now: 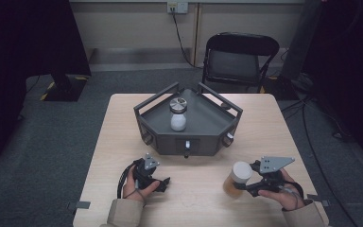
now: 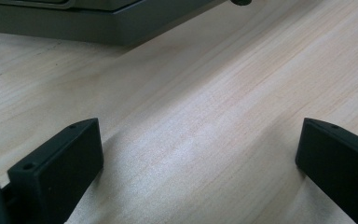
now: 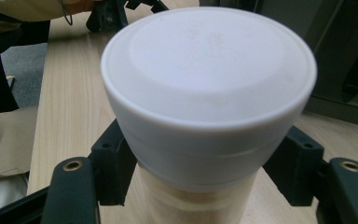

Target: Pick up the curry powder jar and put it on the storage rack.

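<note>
A jar with a white lid and tan contents stands on the table's front right, and my right gripper is shut on it just below the lid; its black jaws press both sides of the jar body. My left gripper rests low at the front left, open, with bare tabletop between its two fingers. A second jar with a metal lid and white contents stands upright inside the dark grey tray at mid-table.
The tray has raised rails and small knobs on its front faces; its base edge lies just ahead of the left gripper. A black folding chair stands behind the table. The wooden table is bare around the tray.
</note>
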{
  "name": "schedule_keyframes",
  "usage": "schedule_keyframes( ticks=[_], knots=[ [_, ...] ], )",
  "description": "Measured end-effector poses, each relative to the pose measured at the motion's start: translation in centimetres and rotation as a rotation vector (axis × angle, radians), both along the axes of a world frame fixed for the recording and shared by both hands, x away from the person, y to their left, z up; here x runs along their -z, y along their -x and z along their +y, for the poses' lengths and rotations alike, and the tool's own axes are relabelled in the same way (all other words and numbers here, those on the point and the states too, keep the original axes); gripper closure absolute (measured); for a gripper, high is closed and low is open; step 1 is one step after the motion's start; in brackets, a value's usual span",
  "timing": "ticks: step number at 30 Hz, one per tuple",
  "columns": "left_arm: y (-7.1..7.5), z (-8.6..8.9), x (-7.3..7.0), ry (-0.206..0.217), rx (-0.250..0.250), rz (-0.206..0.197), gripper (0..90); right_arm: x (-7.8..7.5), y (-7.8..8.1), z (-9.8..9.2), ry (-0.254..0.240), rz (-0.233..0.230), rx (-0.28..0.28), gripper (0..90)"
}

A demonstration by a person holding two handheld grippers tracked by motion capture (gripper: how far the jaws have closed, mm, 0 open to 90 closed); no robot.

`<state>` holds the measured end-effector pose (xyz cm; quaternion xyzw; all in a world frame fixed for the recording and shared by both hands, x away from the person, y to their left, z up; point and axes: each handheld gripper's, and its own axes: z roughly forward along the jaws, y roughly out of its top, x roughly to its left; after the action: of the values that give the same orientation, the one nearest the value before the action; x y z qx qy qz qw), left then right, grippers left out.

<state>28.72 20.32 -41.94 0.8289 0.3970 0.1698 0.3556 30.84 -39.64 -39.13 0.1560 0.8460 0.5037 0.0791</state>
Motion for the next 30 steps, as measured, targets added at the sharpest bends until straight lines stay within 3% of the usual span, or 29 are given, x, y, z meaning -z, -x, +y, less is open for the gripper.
schedule_keyframes(
  ticks=[16, 30],
  knots=[
    [0.0, 0.0, 0.0, 0.0, 0.0, 0.0, 0.1, -0.9, 0.3, 0.3, 0.004, -0.01, 0.025, 34.8],
    [0.0, 0.0, 0.0, 0.0, 0.0, 0.0, 0.1, -3.4, -0.3, 0.4, -0.003, -0.01, 0.047, 34.9]
  ],
)
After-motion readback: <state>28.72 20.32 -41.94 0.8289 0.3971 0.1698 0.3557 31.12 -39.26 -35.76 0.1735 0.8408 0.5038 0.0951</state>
